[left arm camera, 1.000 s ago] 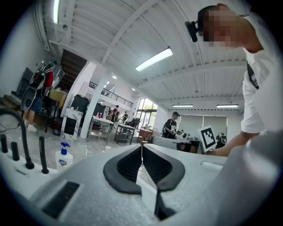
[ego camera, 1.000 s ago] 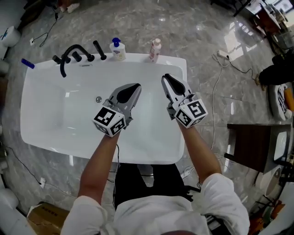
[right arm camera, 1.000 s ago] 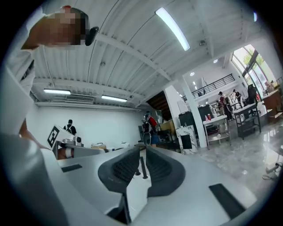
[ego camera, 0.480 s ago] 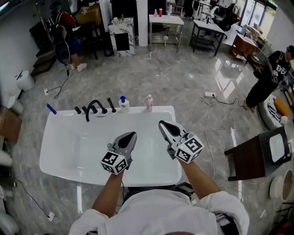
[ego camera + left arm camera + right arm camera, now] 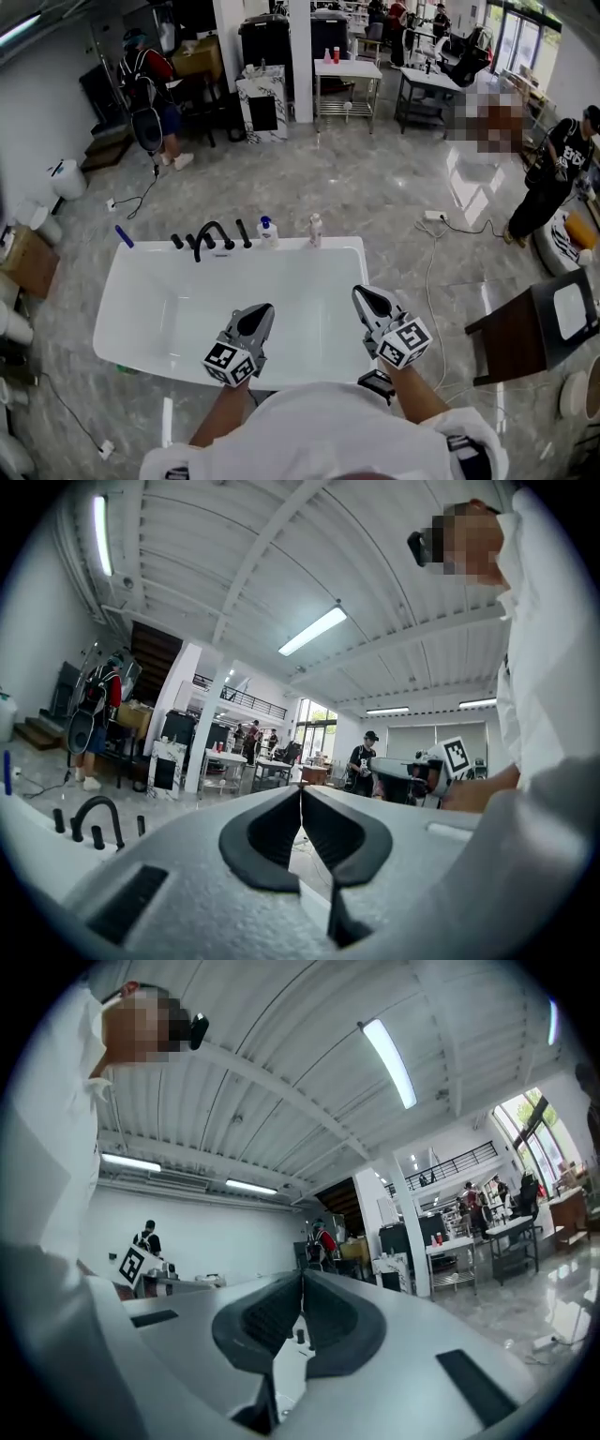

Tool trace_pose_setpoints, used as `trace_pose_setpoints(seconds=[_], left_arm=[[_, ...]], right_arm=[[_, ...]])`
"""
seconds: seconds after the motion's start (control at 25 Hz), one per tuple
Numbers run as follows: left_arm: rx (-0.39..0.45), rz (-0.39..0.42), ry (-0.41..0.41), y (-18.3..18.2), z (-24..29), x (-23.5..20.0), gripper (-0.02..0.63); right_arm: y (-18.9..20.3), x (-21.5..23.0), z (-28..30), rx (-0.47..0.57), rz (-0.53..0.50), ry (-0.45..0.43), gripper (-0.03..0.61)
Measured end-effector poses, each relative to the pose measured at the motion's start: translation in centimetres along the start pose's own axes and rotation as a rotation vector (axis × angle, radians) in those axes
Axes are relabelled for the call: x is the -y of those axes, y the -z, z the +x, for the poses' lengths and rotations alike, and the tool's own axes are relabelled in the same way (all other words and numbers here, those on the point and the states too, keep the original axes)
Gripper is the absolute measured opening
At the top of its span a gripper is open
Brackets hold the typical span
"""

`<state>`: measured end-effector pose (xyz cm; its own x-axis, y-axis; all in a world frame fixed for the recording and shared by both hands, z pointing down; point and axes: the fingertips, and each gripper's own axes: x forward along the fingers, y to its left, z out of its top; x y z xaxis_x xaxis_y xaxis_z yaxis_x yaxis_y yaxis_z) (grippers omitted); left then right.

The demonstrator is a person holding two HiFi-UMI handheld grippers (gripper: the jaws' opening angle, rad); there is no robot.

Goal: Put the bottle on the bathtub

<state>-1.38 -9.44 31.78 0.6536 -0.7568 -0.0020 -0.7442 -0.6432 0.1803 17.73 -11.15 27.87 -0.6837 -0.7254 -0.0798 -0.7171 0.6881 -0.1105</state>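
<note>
A white bathtub (image 5: 150, 300) lies below me in the head view. On its far rim stand a white bottle with a blue cap (image 5: 267, 232) and a slim pink bottle (image 5: 315, 230). My left gripper (image 5: 261, 313) is shut and empty, held near my body over the tub's near edge. My right gripper (image 5: 365, 298) is likewise shut and empty, near the tub's right front corner. Both point up and away from the bottles. In the left gripper view the jaws (image 5: 300, 794) meet at the tips; the right gripper view shows its jaws (image 5: 302, 1283) closed too.
Black taps (image 5: 211, 239) stand on the far rim left of the bottles. A dark wooden stool (image 5: 525, 328) is at the right, a cable (image 5: 433, 244) runs over the marble floor. People stand far left (image 5: 150, 84) and far right (image 5: 553, 173). Tables line the back.
The head view has tilted up and pulled back, so the room shows and the tub looks smaller. Both grippers have drawn back toward my body and stay shut.
</note>
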Motion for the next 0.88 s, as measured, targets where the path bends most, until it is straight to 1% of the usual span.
trace_pose_setpoints(seconds=[0.12,0.24,0.32,0.4,0.64,0.88], left_arm=[[-0.017,-0.004,-0.006,1.1,-0.5,-0.2,0.02],[-0.048,0.033,0.01,2.2,0.0,0.0,0.019],[-0.068,0.029,0.023,3.0,0.7,0.1,0.02],[-0.068,0.018,0.042,3.3,1.3,0.7,0.02],[-0.074,0.016,0.114,3.4,2.5,2.4,0.02],[-0.093,-0.006,0.139,4.0,2.7,2.6,0.02]], right_arm=[[2.2,0.3,-1.1,-0.048,-0.019,0.07,0.017],[3.5,0.3,-1.5,-0.071,-0.034,0.102,0.015],[3.8,-0.1,-1.5,-0.082,-0.052,0.092,0.015],[3.9,-0.2,-1.6,-0.08,-0.036,0.079,0.015],[4.1,0.1,-2.3,-0.066,0.011,0.083,0.014],[4.5,0.1,-2.2,-0.082,0.029,0.066,0.014]])
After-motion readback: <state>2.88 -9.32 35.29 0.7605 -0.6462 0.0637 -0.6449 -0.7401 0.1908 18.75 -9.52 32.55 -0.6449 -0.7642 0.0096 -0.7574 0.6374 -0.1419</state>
